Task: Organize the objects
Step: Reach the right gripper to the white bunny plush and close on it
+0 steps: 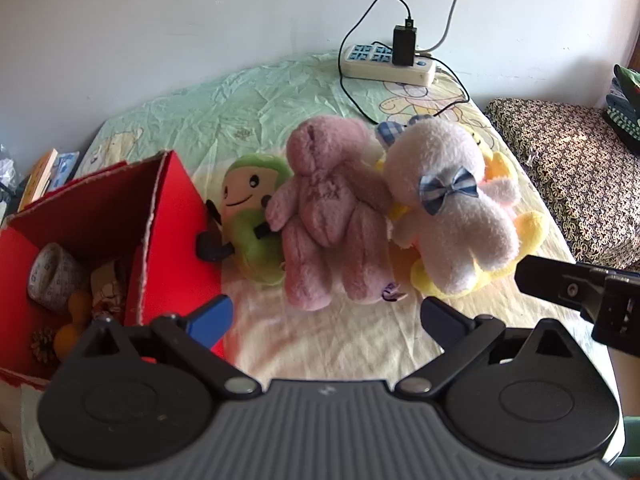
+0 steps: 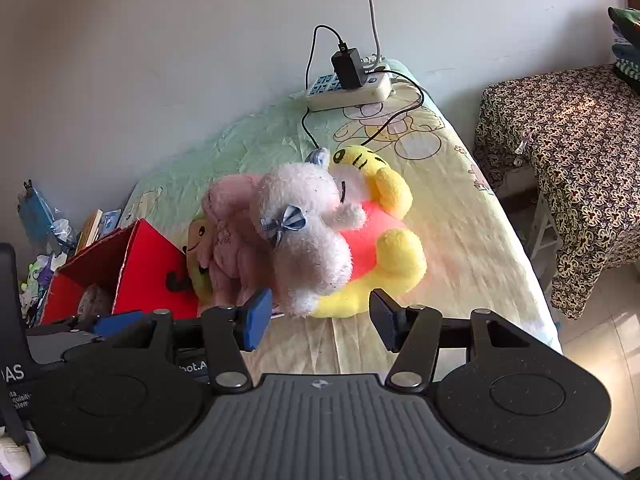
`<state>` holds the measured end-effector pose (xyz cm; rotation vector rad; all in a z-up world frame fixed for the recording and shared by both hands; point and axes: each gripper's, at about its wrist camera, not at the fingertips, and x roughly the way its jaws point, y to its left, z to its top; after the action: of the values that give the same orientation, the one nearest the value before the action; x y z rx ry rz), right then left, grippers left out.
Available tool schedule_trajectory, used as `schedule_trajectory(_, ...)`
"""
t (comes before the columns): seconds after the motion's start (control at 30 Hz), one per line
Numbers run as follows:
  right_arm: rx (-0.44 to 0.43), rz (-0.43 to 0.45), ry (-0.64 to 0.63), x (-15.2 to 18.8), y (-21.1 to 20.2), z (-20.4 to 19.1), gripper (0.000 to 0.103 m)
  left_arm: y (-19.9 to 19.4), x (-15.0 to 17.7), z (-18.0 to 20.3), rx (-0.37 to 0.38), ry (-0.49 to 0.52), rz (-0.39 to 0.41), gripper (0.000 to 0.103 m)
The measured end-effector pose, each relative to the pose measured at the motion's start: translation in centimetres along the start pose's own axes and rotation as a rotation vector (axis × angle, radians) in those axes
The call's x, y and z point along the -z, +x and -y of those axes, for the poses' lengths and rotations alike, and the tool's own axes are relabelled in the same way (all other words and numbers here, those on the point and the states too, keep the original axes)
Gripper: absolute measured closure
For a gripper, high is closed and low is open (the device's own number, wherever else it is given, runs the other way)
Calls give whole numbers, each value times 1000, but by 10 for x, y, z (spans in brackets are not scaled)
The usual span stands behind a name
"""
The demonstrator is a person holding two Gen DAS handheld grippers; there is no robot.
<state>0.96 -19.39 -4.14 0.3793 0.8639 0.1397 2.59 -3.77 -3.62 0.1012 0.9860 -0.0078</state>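
We hold both grippers empty and spread above the bed (image 1: pixel 328 344). The pink bear (image 1: pixel 324 216) lies straight ahead of our left gripper (image 1: pixel 326 316), long axis toward us, red box (image 1: pixel 176 216) just left; our right gripper (image 2: pixel 320 316) faces the white plush (image 2: pixel 308 236).

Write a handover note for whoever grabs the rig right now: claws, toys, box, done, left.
Left claw: open, empty, short of the pink bear.
Right claw: open, empty, near the white plush.
Toys: green plush against the red box; pink bear beside it; white plush lies on the yellow plush.
Done: a few small items sit in the box.
Left: all four plush toys remain on the bed.
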Motion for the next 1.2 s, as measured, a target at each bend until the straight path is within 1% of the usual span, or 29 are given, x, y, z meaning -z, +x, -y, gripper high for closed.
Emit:
schedule_trajectory(0.13, -12, 3, 2, 0, 0, 2, 45, 5, 0, 3, 35, -9, -15, 3)
schedule_trajectory(0.27, -18, 10, 6, -2, -1, 6, 45, 8, -2, 4, 53, -16, -19, 3)
schedule_trajectory(0.5, -46, 10, 25, -6, -1, 11, 45, 9, -4, 7, 117, -8, -7, 1)
schedule_trajectory(0.6, -66, 14, 30, -9, -1, 13, 45, 9, -5, 6, 164, -8, 4, 1)
schedule_trajectory(0.7, -92, 16, 39, -12, -1, 15, 45, 9, -6, 2, 239, -23, 16, 1)
schedule_trajectory(0.8, -109, 29, 38, -18, -1, 17, 45, 7, -8, -2, 272, -33, 46, 1)
schedule_trajectory(0.93, -144, 38, 43, -28, 3, 20, 45, 8, -18, -3, 350, -10, 70, 1)
schedule_trajectory(1.07, -157, 48, 45, -41, 12, 26, 45, 12, -27, 6, 386, 17, 110, 1)
schedule_trajectory(1.2, -190, 33, 29, -54, 27, 28, 45, 29, -30, 17, 438, 24, 81, 1)
